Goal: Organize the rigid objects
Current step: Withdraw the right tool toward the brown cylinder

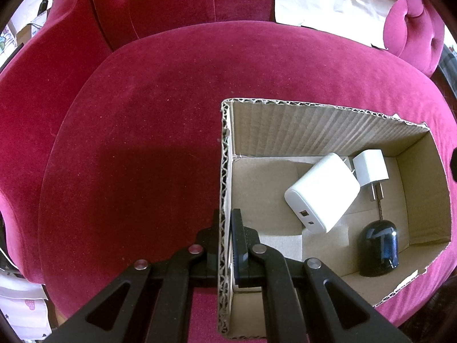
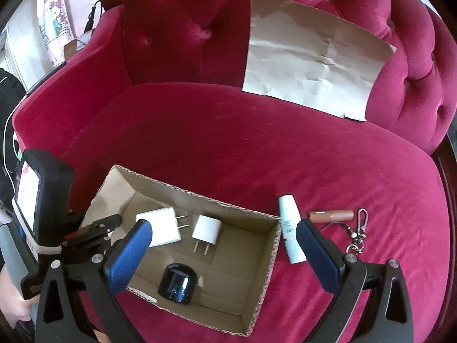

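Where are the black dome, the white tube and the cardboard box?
black dome (image 2: 177, 285), right wrist view, glossy top
white tube (image 2: 290, 228), right wrist view, middle of body
cardboard box (image 1: 314, 125), left wrist view, far inner wall

You have a deep pink velvet sofa under everything, its back tufted with buttons. A creased sheet of brown paper leans against that backrest, its lower edge meeting the seat cushion; from the left wrist you see only its bottom part. Past the sofa's left arm hangs a pale curtain with a cartoon print, and a black cable rises near it.
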### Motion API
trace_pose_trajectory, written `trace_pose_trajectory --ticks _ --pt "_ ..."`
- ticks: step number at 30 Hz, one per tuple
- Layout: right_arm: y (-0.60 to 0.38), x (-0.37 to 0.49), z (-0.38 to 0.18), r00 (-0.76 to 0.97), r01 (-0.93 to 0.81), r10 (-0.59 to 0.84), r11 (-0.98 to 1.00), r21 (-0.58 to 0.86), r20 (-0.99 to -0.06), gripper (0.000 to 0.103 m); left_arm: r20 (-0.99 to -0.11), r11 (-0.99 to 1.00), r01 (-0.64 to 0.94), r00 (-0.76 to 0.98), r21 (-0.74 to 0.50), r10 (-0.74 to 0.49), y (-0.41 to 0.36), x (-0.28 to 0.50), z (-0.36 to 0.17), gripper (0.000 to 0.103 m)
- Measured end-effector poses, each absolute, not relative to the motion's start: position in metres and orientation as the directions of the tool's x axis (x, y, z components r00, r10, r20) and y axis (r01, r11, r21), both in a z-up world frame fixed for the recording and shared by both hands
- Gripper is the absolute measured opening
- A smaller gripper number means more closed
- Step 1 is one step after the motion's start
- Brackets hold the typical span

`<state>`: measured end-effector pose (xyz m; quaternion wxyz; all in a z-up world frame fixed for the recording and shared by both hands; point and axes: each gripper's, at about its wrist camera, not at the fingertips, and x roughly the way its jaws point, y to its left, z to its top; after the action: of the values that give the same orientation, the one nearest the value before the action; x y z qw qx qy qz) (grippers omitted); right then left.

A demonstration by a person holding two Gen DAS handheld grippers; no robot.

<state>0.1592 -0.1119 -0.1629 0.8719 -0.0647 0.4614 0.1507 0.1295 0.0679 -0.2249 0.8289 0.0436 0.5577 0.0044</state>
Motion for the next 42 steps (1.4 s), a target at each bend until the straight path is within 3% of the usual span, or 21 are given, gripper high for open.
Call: trace_pose_trajectory --ticks 26,42 --pt "-0.186 0.196 -0.134 0.539 -0.207 0.07 0.977 -0.052 -0.84 0.103 -0.924 0.996 0.042 0.378 0.078 0.057 0.068 0.13 -0.225 0.005" --pt "-0.222 0.222 -0.171 0.523 -0.16 0.077 0.987 -0.009 -0.849 0.103 -0.925 0.996 0.042 0.377 0.078 0.056 0.068 0.13 -0.225 0.005"
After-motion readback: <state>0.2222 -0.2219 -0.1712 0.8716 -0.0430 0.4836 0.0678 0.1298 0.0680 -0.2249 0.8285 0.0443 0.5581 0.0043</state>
